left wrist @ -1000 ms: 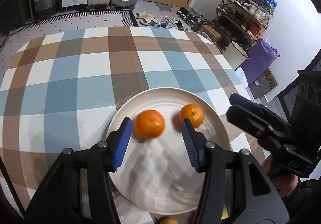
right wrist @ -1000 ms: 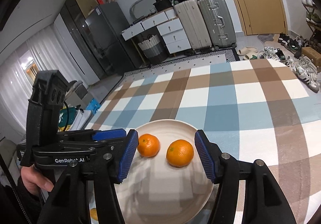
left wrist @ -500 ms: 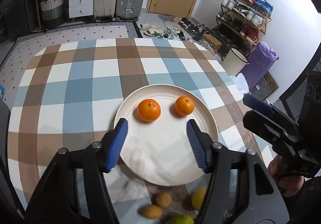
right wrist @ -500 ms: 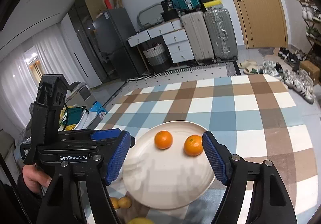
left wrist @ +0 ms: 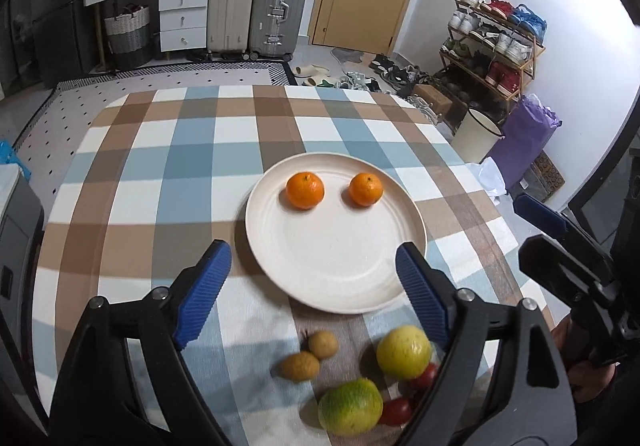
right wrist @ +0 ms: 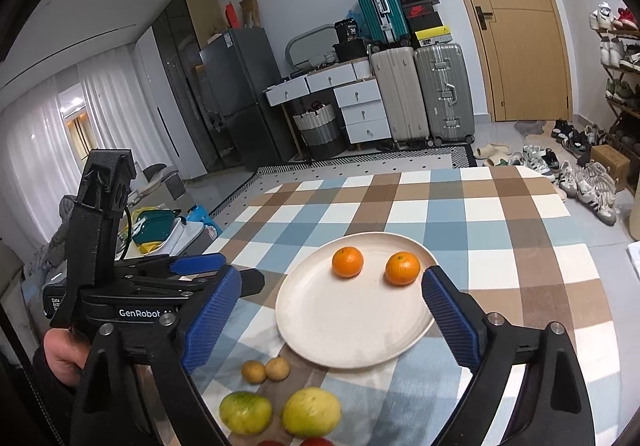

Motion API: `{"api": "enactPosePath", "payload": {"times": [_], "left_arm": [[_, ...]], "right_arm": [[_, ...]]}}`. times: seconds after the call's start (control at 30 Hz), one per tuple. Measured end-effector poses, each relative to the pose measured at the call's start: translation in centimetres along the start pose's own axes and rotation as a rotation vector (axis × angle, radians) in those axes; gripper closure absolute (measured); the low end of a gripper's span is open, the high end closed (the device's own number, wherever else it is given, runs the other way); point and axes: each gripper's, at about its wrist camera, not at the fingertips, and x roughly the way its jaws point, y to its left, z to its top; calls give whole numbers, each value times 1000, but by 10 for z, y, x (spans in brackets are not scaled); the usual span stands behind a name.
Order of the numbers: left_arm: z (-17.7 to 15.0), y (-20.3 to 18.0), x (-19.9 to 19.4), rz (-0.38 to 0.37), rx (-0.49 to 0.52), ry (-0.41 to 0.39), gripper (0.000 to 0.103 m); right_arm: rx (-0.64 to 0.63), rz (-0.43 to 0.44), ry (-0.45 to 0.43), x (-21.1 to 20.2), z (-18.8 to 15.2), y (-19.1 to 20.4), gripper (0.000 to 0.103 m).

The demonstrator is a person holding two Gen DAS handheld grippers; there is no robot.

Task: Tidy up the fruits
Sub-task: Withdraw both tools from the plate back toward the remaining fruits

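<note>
Near half of plate (left wrist: 332,274) is lying bare; two oranges (left wrist: 305,190) are sitting at its far side. Loose fruit cluster (left wrist: 404,351) is crowding the near table edge. Checked tablecloth (left wrist: 160,166) beyond is lying open.

Legible text was sparse. In the right wrist view, white lettering "GenRobot" followed by a partly hidden "AI" stood on the black body of the left gripper (right wrist: 224,278). A small white label (right wrist: 54,304) at that body's left end showed the fragments "Data" and "Ac…"; the rest was cut off. A Nike swoosh stood on the red shoebox (right wrist: 421,11) stacked above the suitcases. The number "30" was read on the dark tub (right wrist: 351,30) beside it. The black box above bore white print too small to read. The left wrist view offered no readable text.
</note>
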Motion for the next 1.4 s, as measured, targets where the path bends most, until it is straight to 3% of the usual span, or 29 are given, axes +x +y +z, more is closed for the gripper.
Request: {"api": "enactPosePath", "payload": {"times": [0.23,0.73,1.4], "left_arm": [[-27,0,-10,23,-21,19,1],[-84,-2,-9,58,-8,101,1],[-113,9,22,-43,-89,211,3]], "right_arm": [[4,-4,-6,-16,-16,8,6],[9,-10,3,-41,-42,20,6],[15,-5,15,-50,-61,23,5]]}}
